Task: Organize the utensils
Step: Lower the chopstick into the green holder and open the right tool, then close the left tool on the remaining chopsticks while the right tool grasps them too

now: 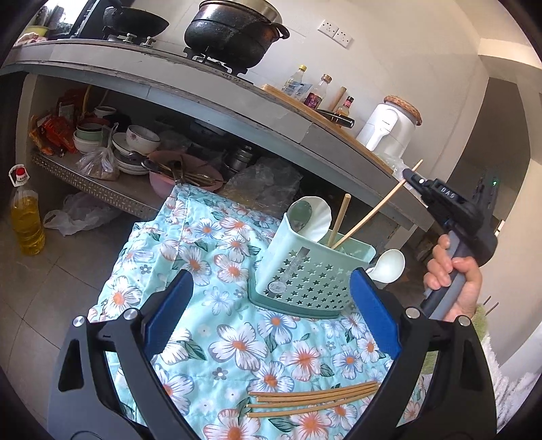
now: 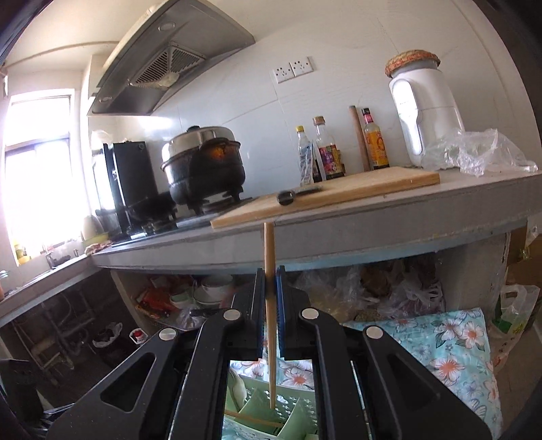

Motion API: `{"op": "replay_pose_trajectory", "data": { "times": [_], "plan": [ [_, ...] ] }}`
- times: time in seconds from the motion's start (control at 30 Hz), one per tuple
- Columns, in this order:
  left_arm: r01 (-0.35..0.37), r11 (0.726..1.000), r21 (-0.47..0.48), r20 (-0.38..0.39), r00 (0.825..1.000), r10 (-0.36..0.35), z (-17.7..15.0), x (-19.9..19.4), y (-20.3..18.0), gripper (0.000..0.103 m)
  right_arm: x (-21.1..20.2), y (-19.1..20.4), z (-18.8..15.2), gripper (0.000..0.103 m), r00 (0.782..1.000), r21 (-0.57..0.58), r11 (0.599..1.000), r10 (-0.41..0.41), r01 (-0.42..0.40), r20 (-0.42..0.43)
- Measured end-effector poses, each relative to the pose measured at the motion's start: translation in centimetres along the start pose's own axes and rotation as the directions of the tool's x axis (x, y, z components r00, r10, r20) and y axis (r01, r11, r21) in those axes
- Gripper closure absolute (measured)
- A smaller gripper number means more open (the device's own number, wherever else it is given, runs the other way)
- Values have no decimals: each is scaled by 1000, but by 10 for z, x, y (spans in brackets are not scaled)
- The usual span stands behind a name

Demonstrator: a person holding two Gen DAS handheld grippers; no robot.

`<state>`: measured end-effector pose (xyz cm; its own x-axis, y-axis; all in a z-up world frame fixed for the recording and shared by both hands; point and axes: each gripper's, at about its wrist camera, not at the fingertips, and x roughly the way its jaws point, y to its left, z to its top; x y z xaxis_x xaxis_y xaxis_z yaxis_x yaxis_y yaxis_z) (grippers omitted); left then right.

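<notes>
- Four chopsticks (image 1: 313, 401) lie loose on the floral cloth (image 1: 216, 270), low in the left view; these are left to sort.
- Left tool (image 1: 271, 318) hangs spread and empty before the holder (image 1: 305, 270).
- Holder has spoons and one chopstick.
- Right tool (image 2: 270, 298), upper right of the left view, pinches a chopstick (image 2: 270, 304), tip over the holder.

You are looking at six chopsticks (image 1: 313, 399), three spoons (image 1: 389, 265), one caddy (image 1: 305, 277), three bottles (image 1: 318, 93) and two pots (image 1: 233, 30).
</notes>
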<state>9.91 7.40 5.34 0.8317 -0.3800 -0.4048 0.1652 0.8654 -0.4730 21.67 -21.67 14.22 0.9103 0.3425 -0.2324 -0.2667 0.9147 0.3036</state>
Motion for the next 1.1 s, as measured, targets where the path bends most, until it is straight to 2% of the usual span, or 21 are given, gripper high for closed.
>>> {"op": "replay_pose_trajectory", "data": {
  "times": [0.17, 0.2, 0.23, 0.3, 0.43, 0.57, 0.67, 0.73, 0.8, 0.87, 0.97, 1.03, 1.07, 1.1],
  "plan": [
    [1, 1000, 8, 4, 1000, -1, -2, -3, 1, 13, 17, -4, -24, 95, 992, -13, 999, -34, 33, -122],
    [0, 1000, 11, 4, 1000, 0, -2, -3, 2, 13, 14, -3, -24, 91, 991, -25, 999, -45, 42, -124],
    [-1, 1000, 13, 4, 1000, 1, -3, -2, 2, 13, 10, -3, -24, 77, 992, -35, 998, -55, 51, -117],
    [-3, 1000, 16, 2, 1000, 3, -3, -2, 2, 13, -3, -1, -20, 56, 994, -54, 996, -72, 68, -87],
    [-2, 1000, 22, -4, 1000, 2, -6, 0, 1, 13, -32, 0, -10, 44, 992, -85, 989, -121, 119, -19],
    [0, 999, 49, -12, 1000, 1, -11, -2, -4, 13, -76, -7, -7, 42, 990, -54, 989, -134, 136, 50],
    [23, 997, 74, -54, 998, -19, -18, -3, -9, 13, -104, -11, -17, 39, 993, -44, 993, -108, 110, 47],
    [59, 995, 81, -115, 992, -50, -27, -1, -12, 13, -115, -15, -34, 38, 998, -39, 997, -68, 68, -1],
    [87, 993, 84, -178, 981, -71, -41, 2, -15, 13, -115, -18, -58, 38, 994, -20, 1000, -4, 2, -105],
    [116, 989, 87, -240, 966, -92, -57, 6, -18, 13, -110, -19, -88, 38, 976, -2, 999, 43, -45, -215],
    [155, 986, 67, -335, 934, -125, -85, 15, -22, 14, -88, -13, -141, 38, 900, 32, 995, 98, -93, -426],
    [178, 984, 11, -403, 901, -158, -103, 26, -23, 27, -74, -10, -172, 38, 845, 42, 993, 114, -108, -523],
    [182, 983, -24, -432, 885, -175, -110, 31, -22, 31, -66, -10, -186, 38, 818, 47, 995, 98, -87, -567],
    [179, 982, -65, -462, 867, -189, -118, 38, -20, 41, -61, -13, -197, 38, 796, 58, 996, 91, -70, -598]
  ]
}}
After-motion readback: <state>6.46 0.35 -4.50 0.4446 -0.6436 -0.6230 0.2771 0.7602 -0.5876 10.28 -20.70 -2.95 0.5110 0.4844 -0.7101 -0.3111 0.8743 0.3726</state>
